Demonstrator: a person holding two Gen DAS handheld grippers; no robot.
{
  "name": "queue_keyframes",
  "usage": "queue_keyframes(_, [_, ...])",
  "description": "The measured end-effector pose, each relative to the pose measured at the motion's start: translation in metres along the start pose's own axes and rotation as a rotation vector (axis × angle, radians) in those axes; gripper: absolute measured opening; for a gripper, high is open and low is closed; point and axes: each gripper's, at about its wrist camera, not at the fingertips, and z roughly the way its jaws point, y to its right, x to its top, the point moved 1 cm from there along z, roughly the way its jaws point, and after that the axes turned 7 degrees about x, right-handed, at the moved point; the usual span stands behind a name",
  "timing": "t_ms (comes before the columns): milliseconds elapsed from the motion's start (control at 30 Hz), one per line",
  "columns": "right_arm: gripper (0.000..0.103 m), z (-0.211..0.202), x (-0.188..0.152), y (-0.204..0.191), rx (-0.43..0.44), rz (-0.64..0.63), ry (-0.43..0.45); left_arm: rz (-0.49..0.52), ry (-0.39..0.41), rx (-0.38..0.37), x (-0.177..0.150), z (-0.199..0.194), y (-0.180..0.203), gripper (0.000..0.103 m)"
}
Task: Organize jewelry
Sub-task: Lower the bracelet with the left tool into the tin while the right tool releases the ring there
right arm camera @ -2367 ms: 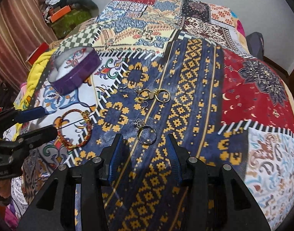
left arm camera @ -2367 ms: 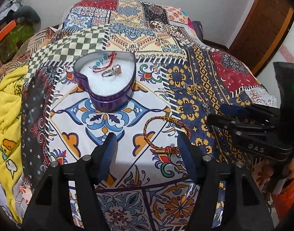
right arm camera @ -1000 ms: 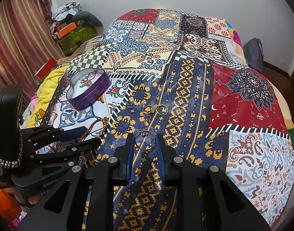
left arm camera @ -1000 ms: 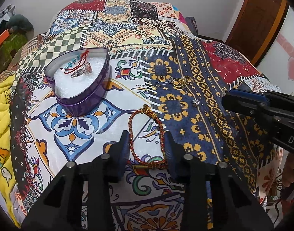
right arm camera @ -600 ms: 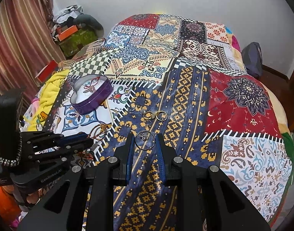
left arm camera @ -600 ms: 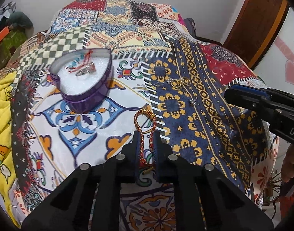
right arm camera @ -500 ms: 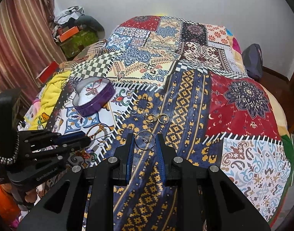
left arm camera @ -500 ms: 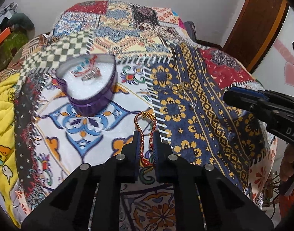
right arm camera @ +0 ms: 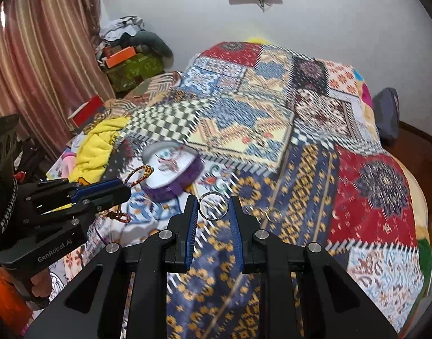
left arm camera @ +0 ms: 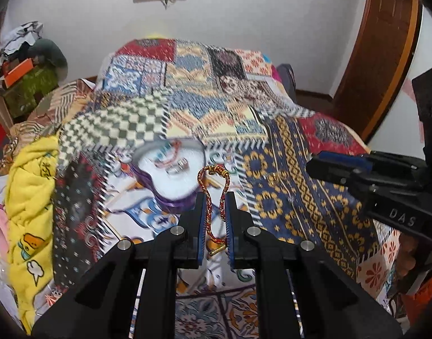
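Box (left arm camera: 170,169), heart-shaped, lies ahead of both tongs; left tongs (left arm camera: 214,203), pinching the bracelet (left arm camera: 213,195), are nearer than right tongs (right arm camera: 213,207), clamping the hoop (right arm camera: 212,205).

- Red-and-gold cord bracelet (left arm camera: 215,197): pinched into a narrow loop, held up off the bedspread.
- Silver hoop ring (right arm camera: 212,201): upright, lifted clear.
- Purple heart-shaped box (left arm camera: 170,178): open, white lined, holding a ring and small pieces.
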Motion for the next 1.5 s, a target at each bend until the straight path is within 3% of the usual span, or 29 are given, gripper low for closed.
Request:
queue_keyframes(333, [0.02, 0.019, 0.029, -0.021, 0.035, -0.065, 0.028, -0.042, 0.082, 0.041, 0.03, -0.009, -0.035, 0.011])
queue_keyframes(533, [0.02, 0.044, 0.036, -0.029, 0.046, -0.098, -0.001, -0.052, 0.099, 0.043, 0.044, 0.001, -0.049, 0.011])
queue_keyframes(867, [0.02, 0.09, 0.026, -0.031, 0.066, -0.129, -0.107, -0.063, 0.025, -0.03, 0.047, 0.047, -0.055, 0.011])
queue_keyframes(1133, [0.02, 0.106, 0.025, -0.032, 0.083, -0.145, -0.139, -0.077, -0.046, -0.085, 0.044, 0.076, -0.06, 0.011])
queue_keyframes(1333, [0.02, 0.112, 0.025, -0.037, 0.094, -0.155, -0.148, -0.055, -0.022, -0.053, 0.045, 0.071, -0.063, 0.012])
queue_keyframes(1400, [0.02, 0.114, 0.025, -0.039, 0.097, -0.159, -0.154, -0.058, -0.012, -0.037, 0.045, 0.068, -0.067, 0.014])
queue_keyframes(1500, [0.02, 0.118, 0.024, -0.043, 0.105, -0.17, -0.163, -0.066, 0.002, 0.003, 0.044, 0.064, -0.075, 0.026])
